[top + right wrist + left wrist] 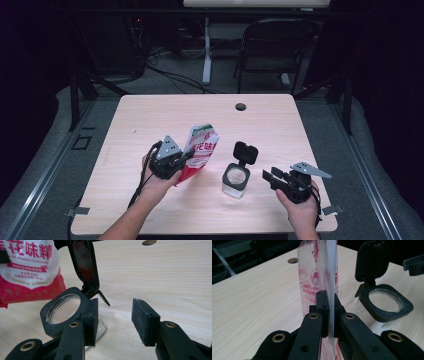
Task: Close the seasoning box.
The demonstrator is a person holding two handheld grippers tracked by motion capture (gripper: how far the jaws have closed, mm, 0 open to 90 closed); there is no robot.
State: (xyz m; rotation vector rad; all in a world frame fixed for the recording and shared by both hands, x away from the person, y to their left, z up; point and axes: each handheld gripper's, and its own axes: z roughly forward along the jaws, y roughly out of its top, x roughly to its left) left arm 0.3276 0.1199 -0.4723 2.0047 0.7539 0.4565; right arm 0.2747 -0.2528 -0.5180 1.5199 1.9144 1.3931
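Print on the pouch (318,272) pinched by the left tool (328,305) blurs; right tool (115,320) spread.

- The high view looks forward and down over the whole table (150,107)
- The left gripper view sits low, close behind its jaws
- The right gripper view likewise; both share the jar (385,302) (63,308), perhaps glass

Pale wooden table (150,210); an open-lidded jar (236,181) stands on it.
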